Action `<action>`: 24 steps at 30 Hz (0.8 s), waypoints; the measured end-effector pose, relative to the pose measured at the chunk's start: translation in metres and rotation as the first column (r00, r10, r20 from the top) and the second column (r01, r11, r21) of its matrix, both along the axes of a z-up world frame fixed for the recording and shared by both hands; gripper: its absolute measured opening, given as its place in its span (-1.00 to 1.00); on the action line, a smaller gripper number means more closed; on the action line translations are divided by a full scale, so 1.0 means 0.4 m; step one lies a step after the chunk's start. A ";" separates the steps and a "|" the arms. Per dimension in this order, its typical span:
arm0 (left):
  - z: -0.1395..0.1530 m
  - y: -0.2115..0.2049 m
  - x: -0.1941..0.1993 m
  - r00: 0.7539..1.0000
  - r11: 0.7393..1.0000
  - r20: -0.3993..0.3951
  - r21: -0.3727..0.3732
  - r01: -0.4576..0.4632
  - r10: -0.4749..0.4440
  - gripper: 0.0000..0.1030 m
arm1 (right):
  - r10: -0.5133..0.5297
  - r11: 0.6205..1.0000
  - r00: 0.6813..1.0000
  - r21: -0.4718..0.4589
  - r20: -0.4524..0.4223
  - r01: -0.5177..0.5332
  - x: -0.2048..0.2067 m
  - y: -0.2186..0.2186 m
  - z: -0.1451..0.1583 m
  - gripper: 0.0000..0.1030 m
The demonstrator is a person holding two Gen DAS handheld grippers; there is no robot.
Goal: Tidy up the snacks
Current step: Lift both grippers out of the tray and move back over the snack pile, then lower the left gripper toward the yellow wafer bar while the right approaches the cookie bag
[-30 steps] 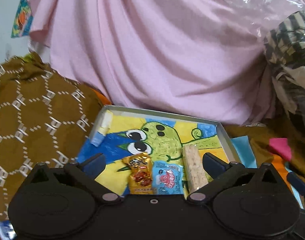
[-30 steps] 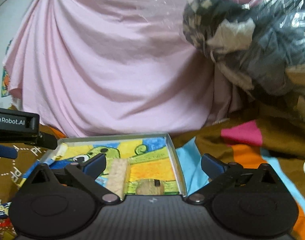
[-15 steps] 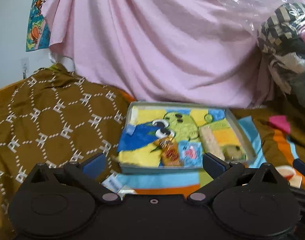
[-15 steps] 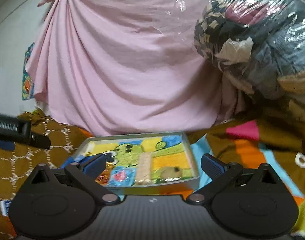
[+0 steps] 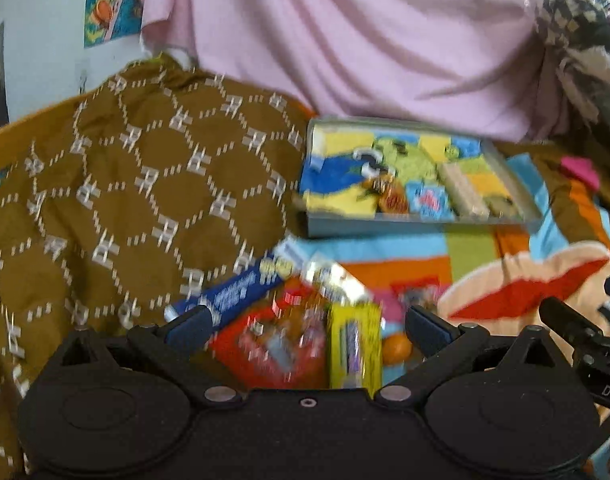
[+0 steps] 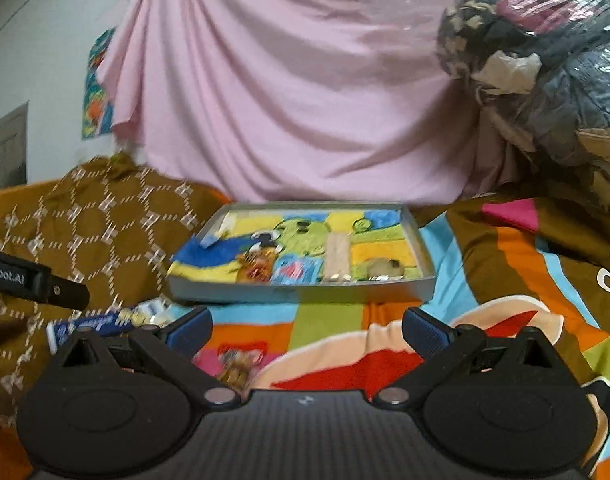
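Note:
A grey tray (image 5: 421,226) (image 6: 301,293) with a cartoon-printed floor lies on the bedspread. In it sit an orange-brown packet (image 6: 257,266), a light blue packet (image 6: 295,270), a beige bar (image 6: 337,254) and a round brown snack (image 6: 381,268). Nearer me lies a loose pile: a red packet (image 5: 265,344), a yellow box (image 5: 355,344), a dark blue bar (image 5: 241,294) (image 6: 101,324) and a small orange sweet (image 5: 397,350). My left gripper (image 5: 305,326) is open just above this pile. My right gripper (image 6: 307,330) is open over the bedspread, short of the tray, with a small packet (image 6: 237,368) below it.
A brown patterned blanket (image 5: 125,200) rises on the left. Pink cloth (image 6: 285,100) hangs behind the tray, and a plastic-wrapped bundle of clothes (image 6: 545,60) stands at the right. The colourful bedspread (image 6: 505,280) spreads under everything. The other gripper's body shows at the frame edges.
Both grippers have pulled back from the tray, which now looks smaller and farther. The left one has swung down over the loose snack pile. Both stay open.

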State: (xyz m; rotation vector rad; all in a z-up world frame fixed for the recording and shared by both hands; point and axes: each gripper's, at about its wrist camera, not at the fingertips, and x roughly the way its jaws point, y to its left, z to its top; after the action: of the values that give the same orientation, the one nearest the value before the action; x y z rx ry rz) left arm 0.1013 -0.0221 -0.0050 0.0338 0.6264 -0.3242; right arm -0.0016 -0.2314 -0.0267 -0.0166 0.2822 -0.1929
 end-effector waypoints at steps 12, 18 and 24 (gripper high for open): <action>-0.102 0.045 -0.031 0.993 0.998 -0.114 0.056 0.022 -0.015 0.98 | 0.036 0.989 0.967 -0.132 -0.252 -0.071 0.019 0.085 -0.079 1.00; -0.121 0.050 -0.018 0.991 0.998 -0.132 0.063 0.012 -0.003 0.98 | 0.055 0.982 0.953 -0.158 -0.299 -0.106 0.039 0.105 -0.103 1.00; -0.132 0.042 0.001 0.988 0.998 -0.152 0.069 0.001 0.010 0.98 | 0.078 0.973 0.944 -0.181 -0.321 -0.142 0.057 0.128 -0.117 1.00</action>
State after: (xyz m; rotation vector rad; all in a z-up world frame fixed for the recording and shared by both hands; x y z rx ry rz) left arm 0.1018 -0.0052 -0.0576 0.0745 0.7896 -0.3024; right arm 0.0211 -0.1804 -0.0735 -0.2669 0.5757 -0.1052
